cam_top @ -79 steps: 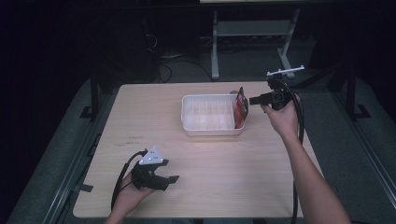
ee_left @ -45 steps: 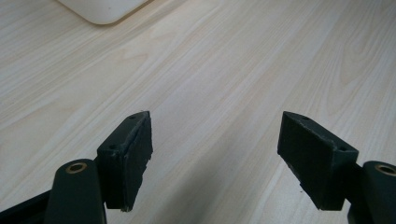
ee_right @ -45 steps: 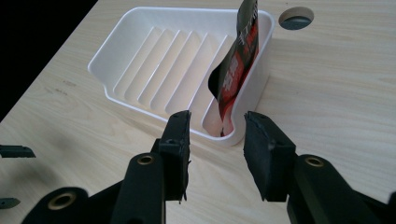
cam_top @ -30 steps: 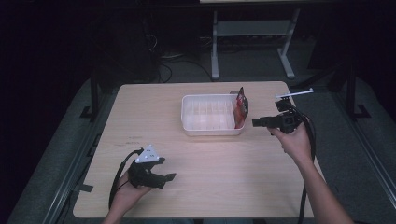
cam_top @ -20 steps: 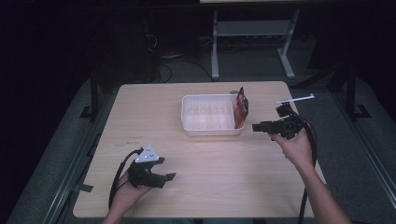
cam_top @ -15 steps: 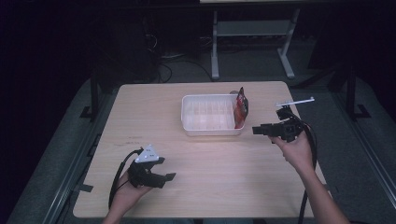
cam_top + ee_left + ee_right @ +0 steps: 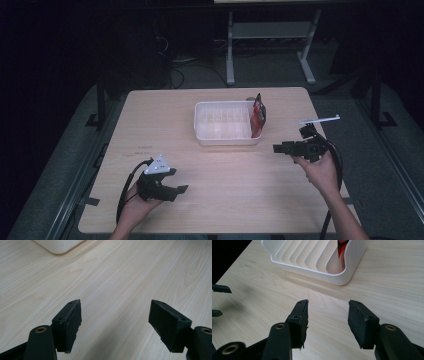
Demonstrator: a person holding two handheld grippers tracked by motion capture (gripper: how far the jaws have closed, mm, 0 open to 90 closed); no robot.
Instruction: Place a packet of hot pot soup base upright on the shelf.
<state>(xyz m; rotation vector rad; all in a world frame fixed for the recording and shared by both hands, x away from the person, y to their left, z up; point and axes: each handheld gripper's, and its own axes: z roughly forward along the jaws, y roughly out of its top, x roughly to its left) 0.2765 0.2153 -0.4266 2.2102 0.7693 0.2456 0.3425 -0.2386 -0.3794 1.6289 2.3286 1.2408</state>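
Red packet standing in the white slotted tray, both tongs off it.

The right tongs (image 7: 276,148) are hovering spread and empty, having just been widening, just right of the tray (image 7: 227,140), with the red packet (image 7: 258,114) upright in its right end slot; the left tongs (image 7: 181,189) are resting spread on the bench (image 7: 240,180), well apart.

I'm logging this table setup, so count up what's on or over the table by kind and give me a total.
White slotted tray: 1
Red packet standing in the tray's right end slot: 1
Handheld grippers: 2, the left gripper and the right gripper, both with jaws open and nothing between them
Total: 4
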